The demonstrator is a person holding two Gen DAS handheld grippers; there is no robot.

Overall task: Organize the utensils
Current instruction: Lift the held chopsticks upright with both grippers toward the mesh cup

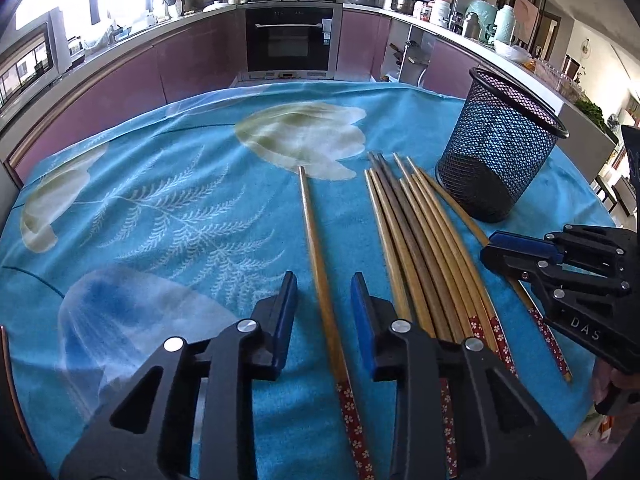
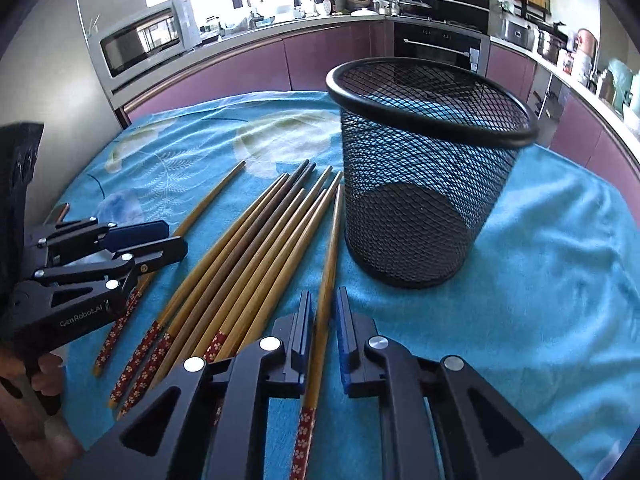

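Note:
Several wooden chopsticks (image 1: 420, 248) with red floral ends lie side by side on the cloth, also in the right wrist view (image 2: 248, 260). One lone chopstick (image 1: 310, 220) lies apart to their left, and my left gripper (image 1: 323, 284) straddles it with its jaws open; the blue pads stand clear of the wood. My right gripper (image 2: 325, 300) is shut on the rightmost chopstick (image 2: 330, 248), which still rests on the cloth. A black mesh cup (image 2: 424, 184) stands upright and empty just beyond it, seen at the right in the left wrist view (image 1: 496, 152).
A blue floral cloth (image 1: 160, 200) covers the table. Purple kitchen cabinets ring it, with an oven (image 1: 290, 40) at the back and a microwave (image 2: 148, 40) on the counter. A hand (image 2: 36, 380) holds the left gripper (image 2: 176, 240) at the left edge.

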